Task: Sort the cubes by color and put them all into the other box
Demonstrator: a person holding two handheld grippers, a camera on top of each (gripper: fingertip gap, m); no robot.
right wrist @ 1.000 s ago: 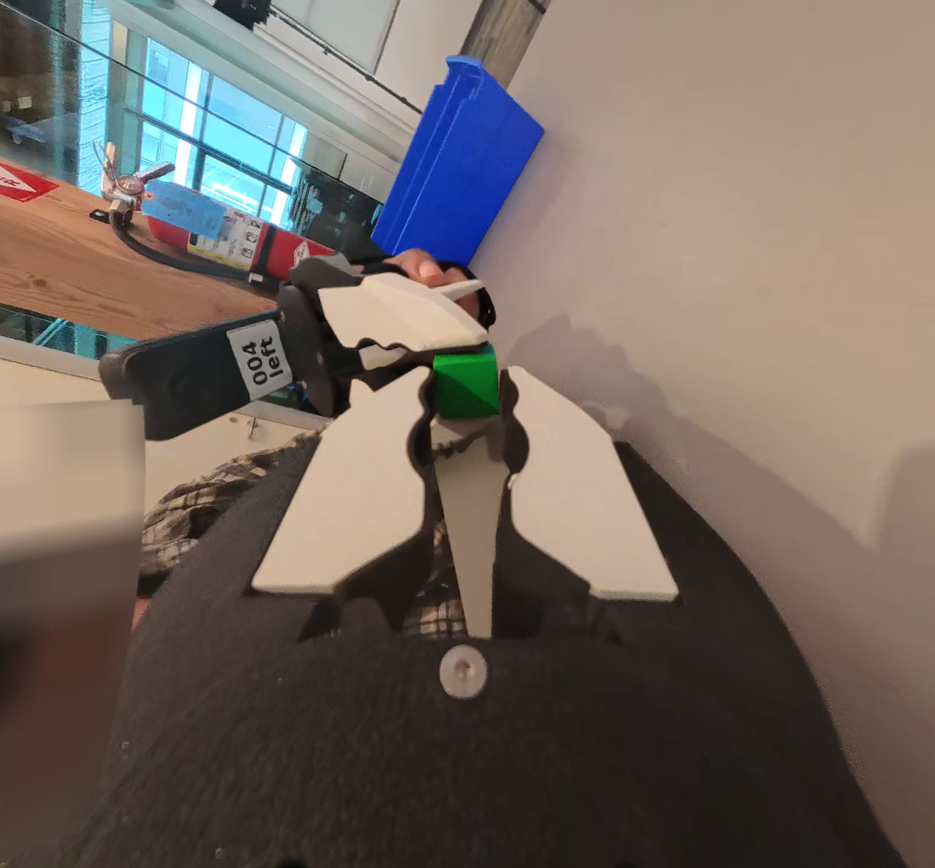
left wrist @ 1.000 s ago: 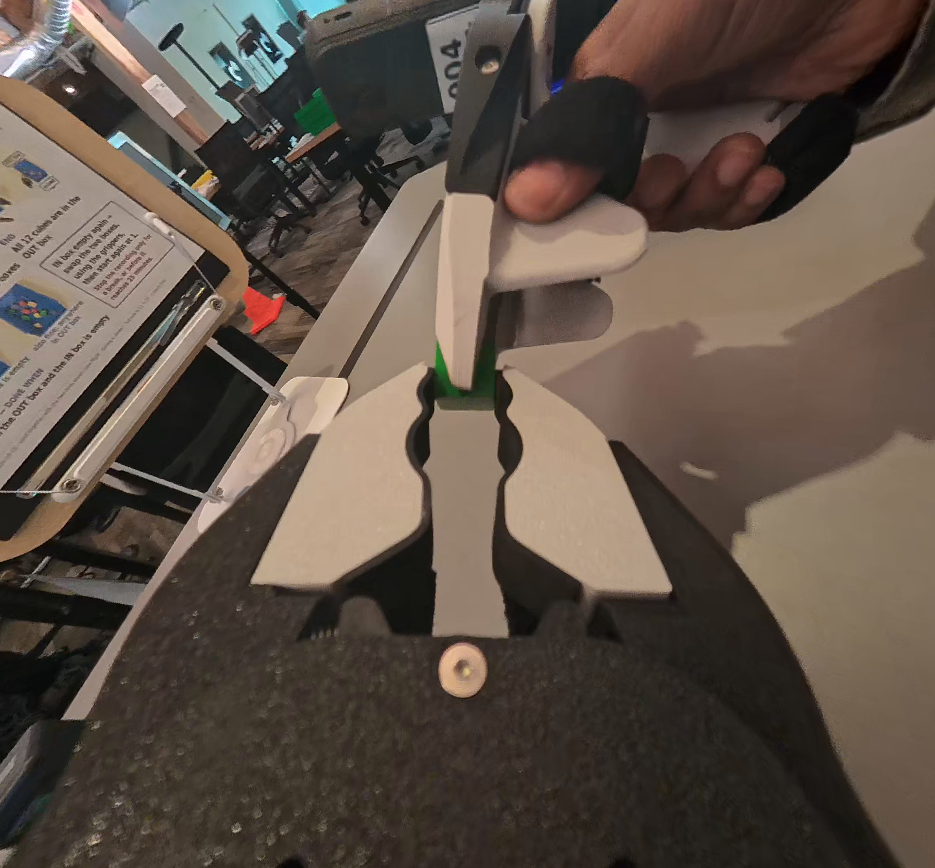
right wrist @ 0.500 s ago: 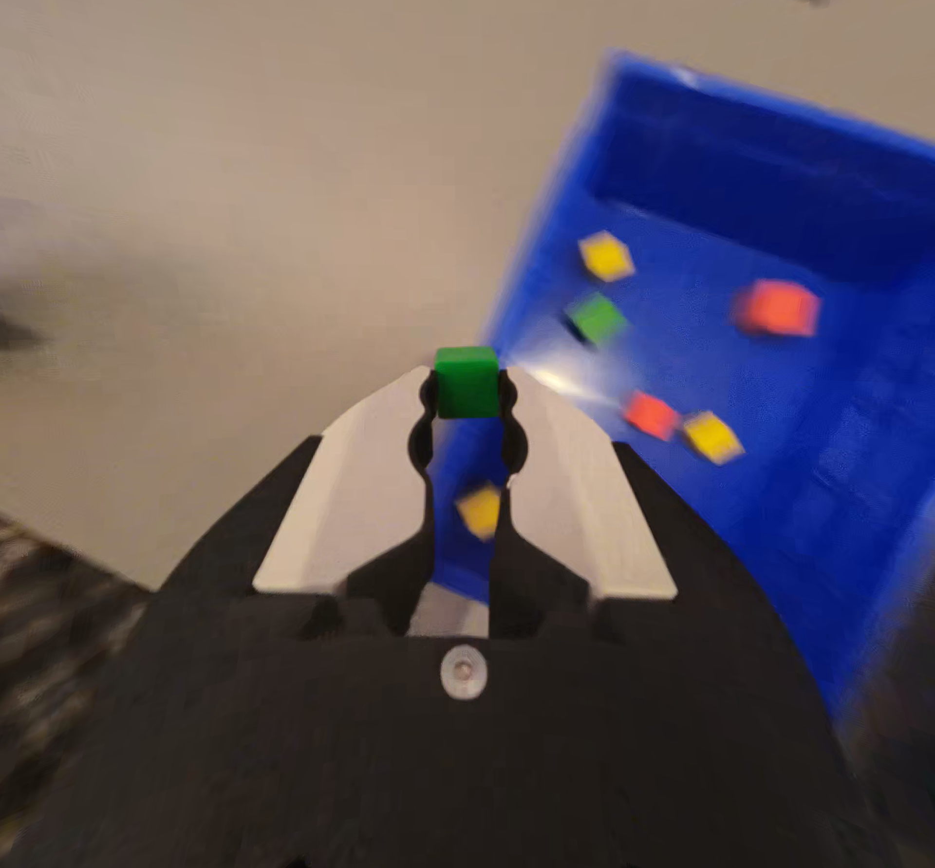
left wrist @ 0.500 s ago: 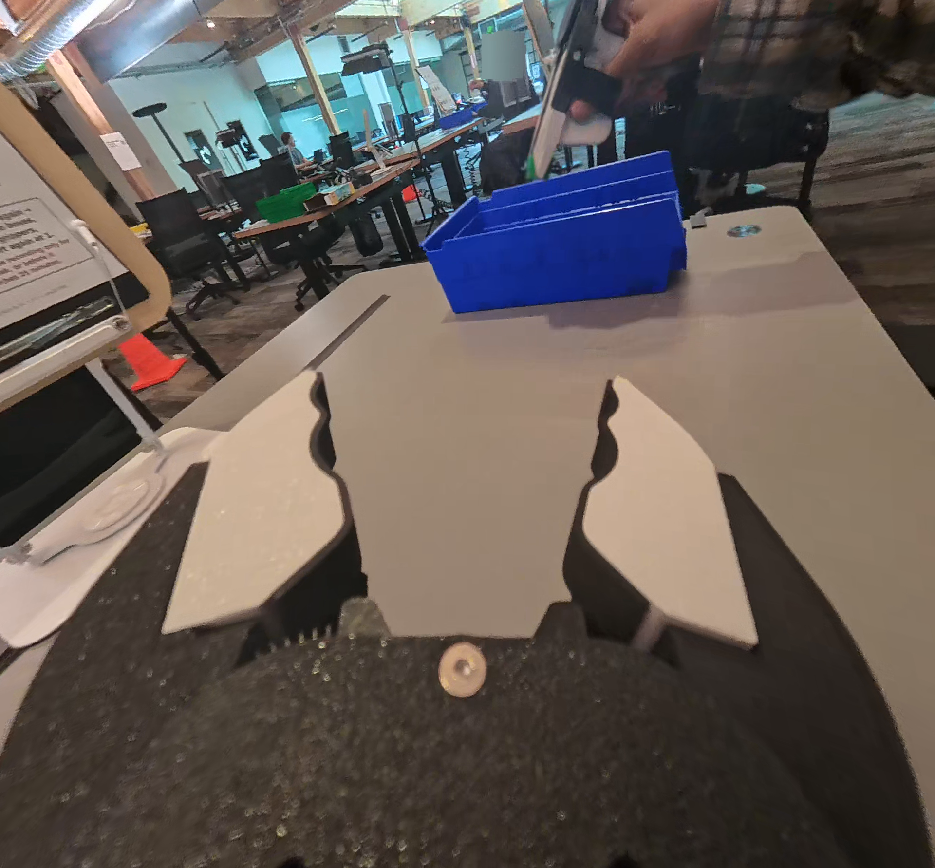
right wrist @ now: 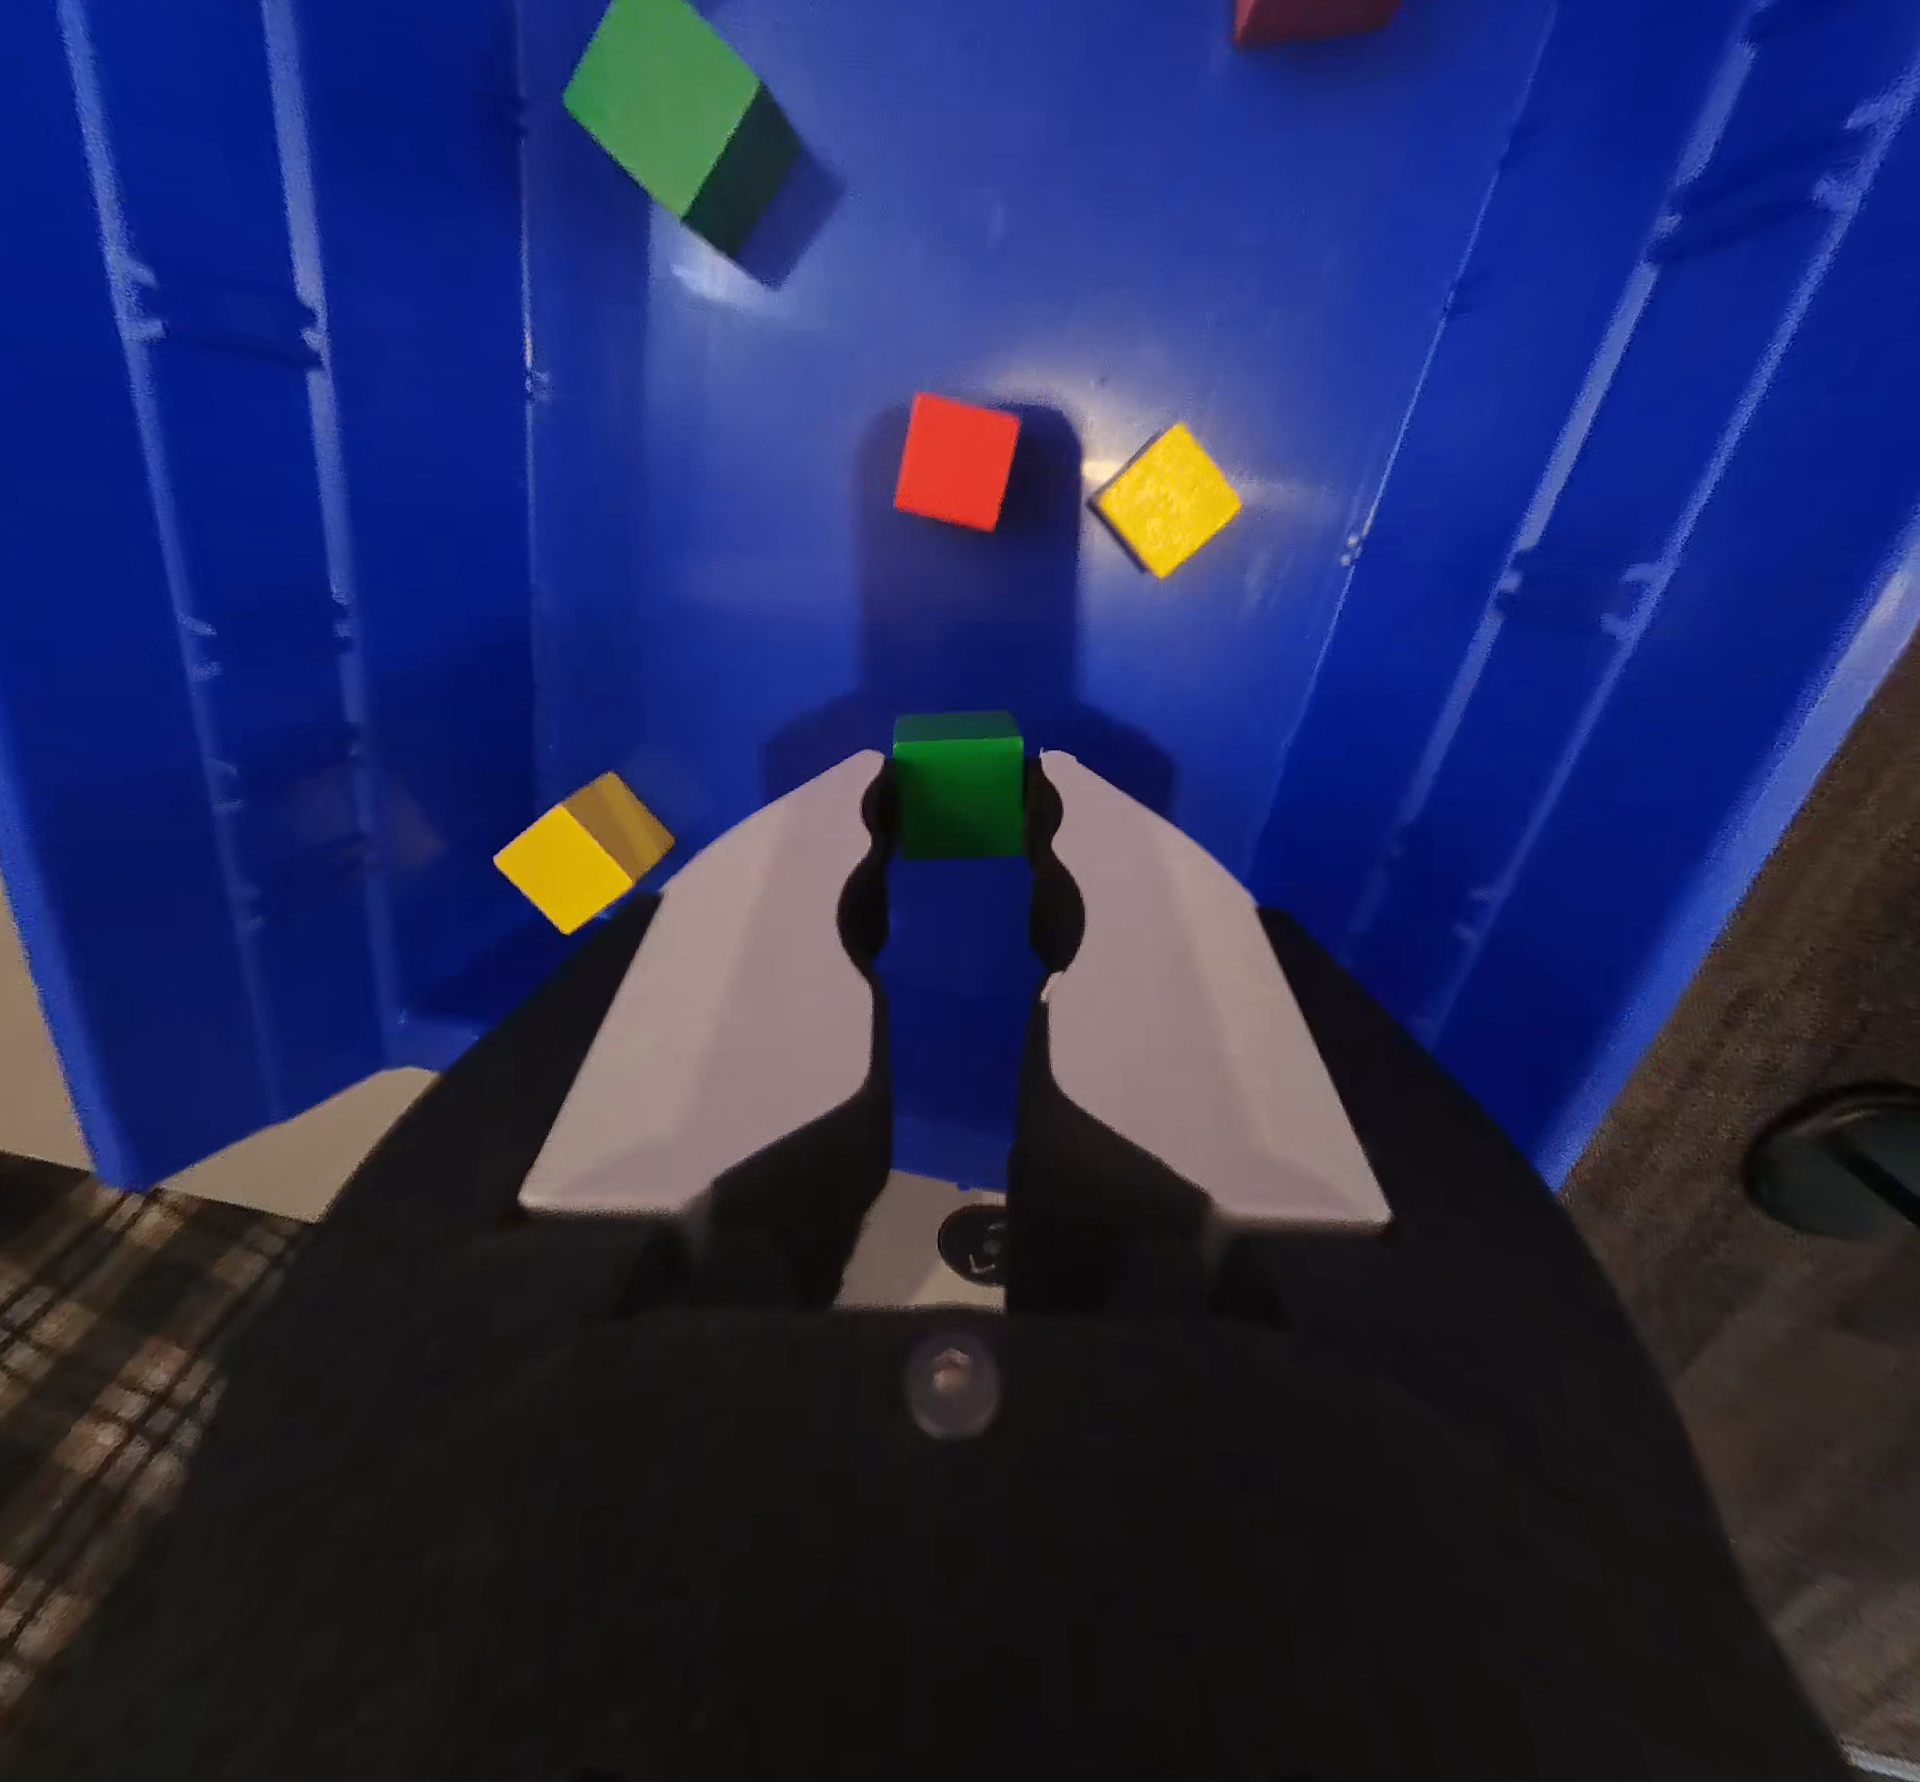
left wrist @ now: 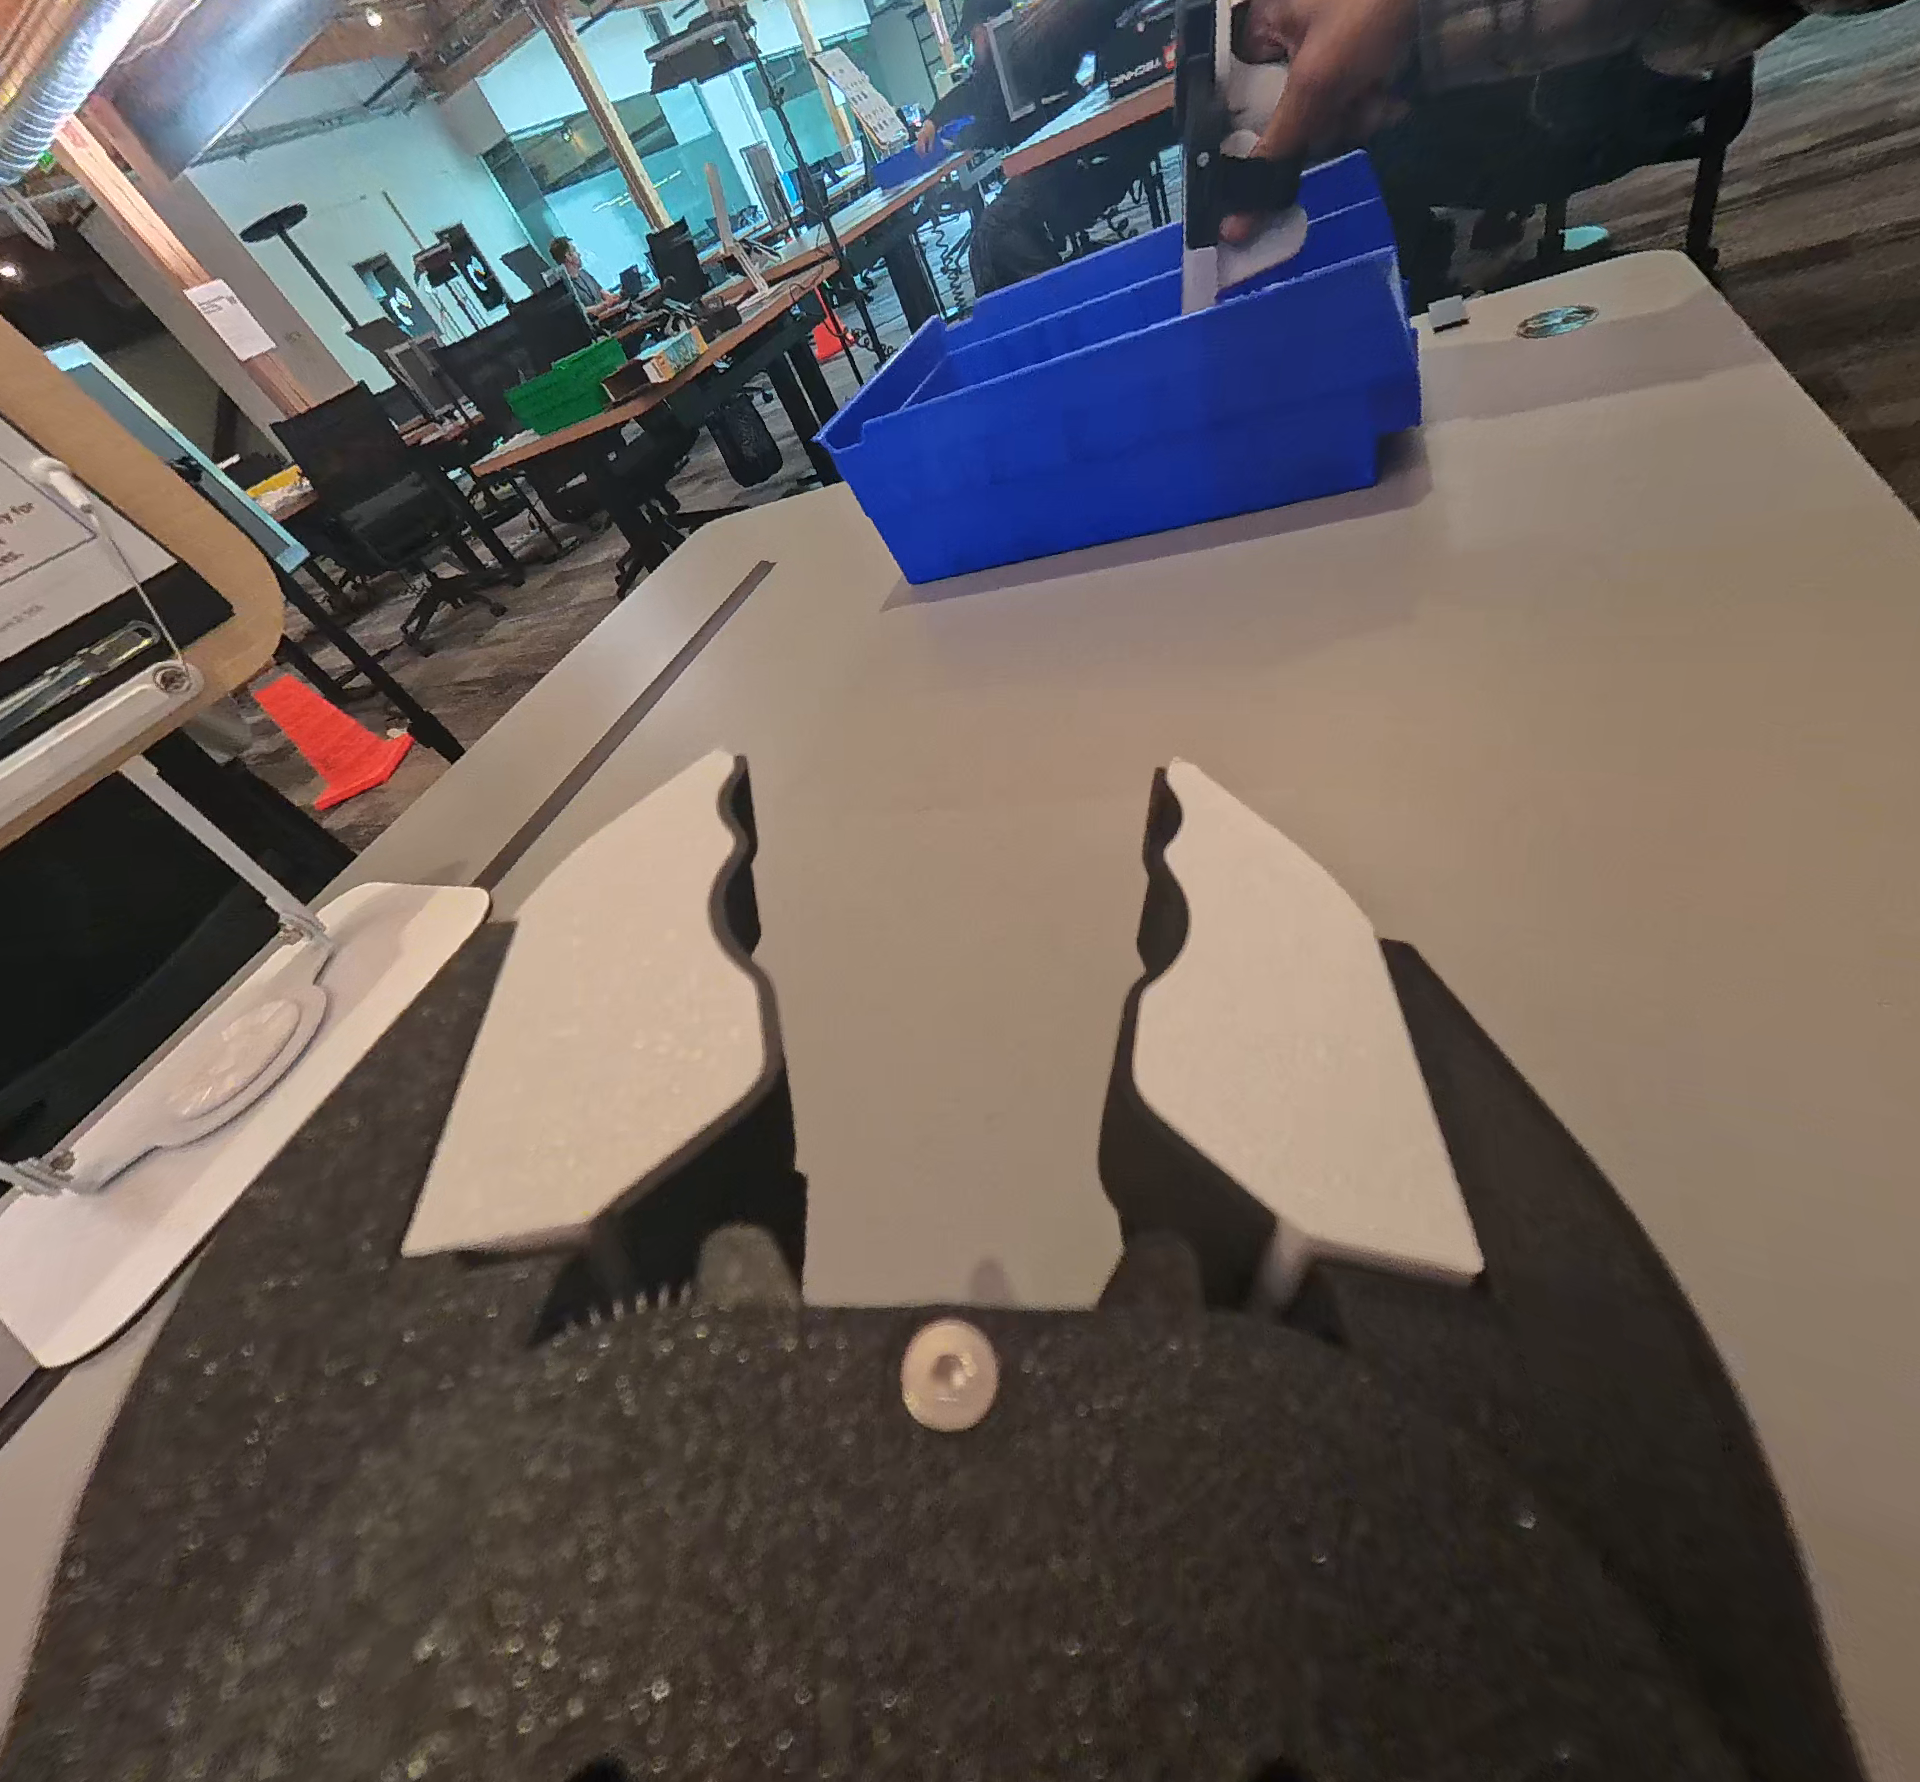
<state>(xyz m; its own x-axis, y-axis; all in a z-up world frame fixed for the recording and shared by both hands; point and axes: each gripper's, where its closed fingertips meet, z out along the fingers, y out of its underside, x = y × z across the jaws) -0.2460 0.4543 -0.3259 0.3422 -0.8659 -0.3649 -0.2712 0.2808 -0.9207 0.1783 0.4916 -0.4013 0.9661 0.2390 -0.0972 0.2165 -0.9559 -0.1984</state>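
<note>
Green cube (right wrist: 957,787) between right claw (right wrist: 957,802) tips

The blue box (right wrist: 1195,205) looks like glossy moulded plastic, its floor catching white glare beside the small red cube (right wrist: 956,462); the cubes read as painted wood, matt, the yellow cube (right wrist: 1168,498) just beside the red one showing faint grain; the bench (left wrist: 1351,693) is smooth, matt grey; the left tongs (left wrist: 951,823) have pale, finely grainy plastic fingers (left wrist: 623,1005) on a rough, speckled black body with a metal screw (left wrist: 949,1372).
</note>
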